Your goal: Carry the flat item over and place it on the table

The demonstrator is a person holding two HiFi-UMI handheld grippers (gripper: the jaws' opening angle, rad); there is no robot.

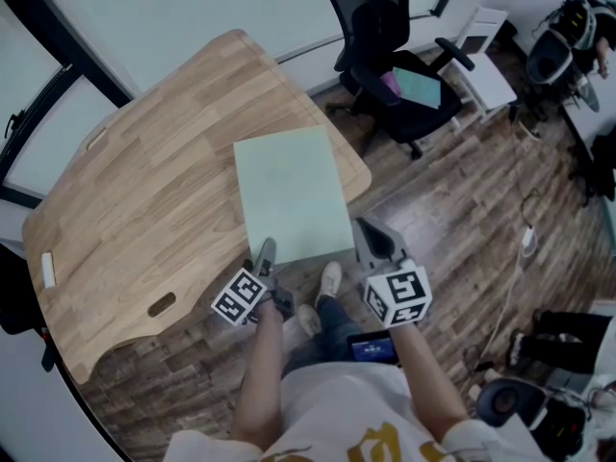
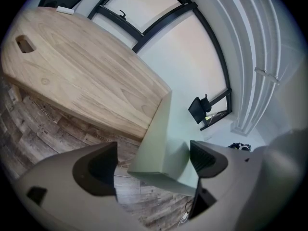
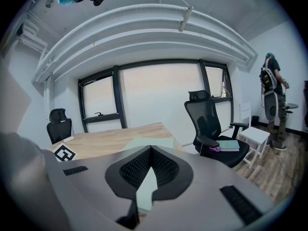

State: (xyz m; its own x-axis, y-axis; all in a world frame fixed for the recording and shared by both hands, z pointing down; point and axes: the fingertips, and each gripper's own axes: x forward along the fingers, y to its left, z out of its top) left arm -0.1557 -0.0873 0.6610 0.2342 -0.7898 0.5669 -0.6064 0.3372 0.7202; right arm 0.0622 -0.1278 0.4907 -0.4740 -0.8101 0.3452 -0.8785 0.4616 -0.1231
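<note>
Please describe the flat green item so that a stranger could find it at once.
Find the light wooden table. The pale green sheet lies over its corner nearest the black office chair, reaching past the edge. It is paler and much larger than the teal item on the chair's seat.

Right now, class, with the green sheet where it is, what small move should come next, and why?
Probably slide the green sheet further onto the table: its near edge overhangs the floor, the right gripper is shut on it, and the left gripper is open.
</note>
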